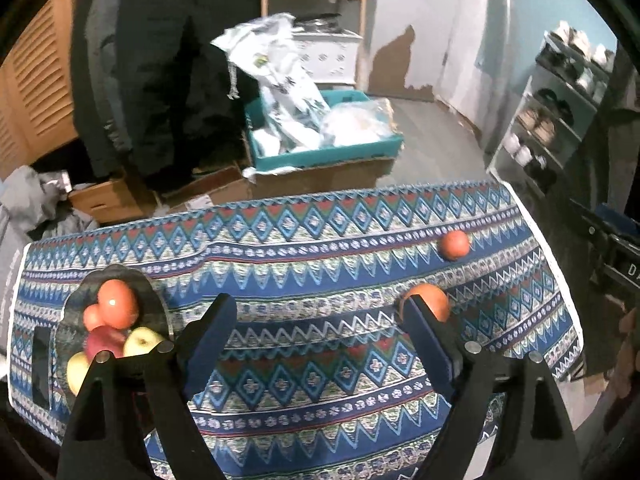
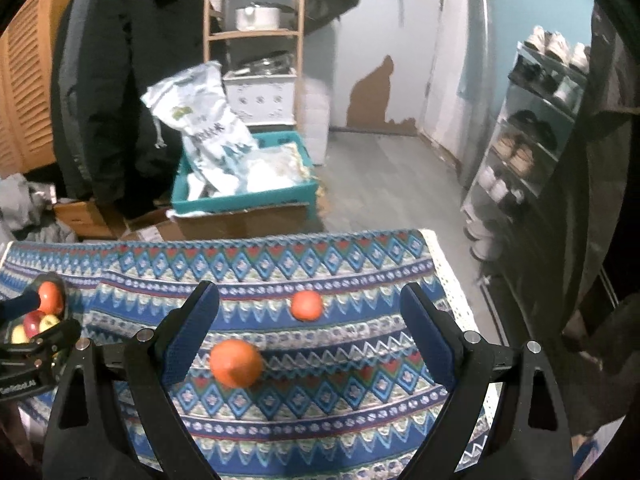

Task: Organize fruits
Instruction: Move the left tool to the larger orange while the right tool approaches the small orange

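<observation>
- Cluttered storage room: a table under a blue, red and white geometric-patterned woven cloth (image 1: 320, 264) stands before a wooden shelf unit, a teal plastic crate of white bags (image 1: 320, 152), cardboard boxes and a shoe rack.
- Dark shallow bowl (image 1: 154, 300) sits at the cloth's left end, already holding five fruits as far as I can count: two orange-red round ones, one dark red apple and two pale yellow apples.
- Two orange-red round fruits lie loose on the cloth: the nearer loose fruit (image 2: 236, 362) and the farther loose fruit (image 2: 307, 305), well apart from the bowl.
- Left gripper (image 1: 320, 320), black with blue pads, has its jaws spread wide with nothing between them; it hangs over bare cloth just right of the bowl.
- Right gripper (image 2: 310, 312) is likewise wide apart and holds nothing; the nearer loose fruit sits low between its fingers, closer to the left one, without visible contact.
- Step in hand, as I judge it: collecting the remaining loose fruit into the bowl.
- Next move likely calls for lowering the right gripper so both pads flank the nearer fruit, centring it, then closing gently since a round fruit may roll.
</observation>
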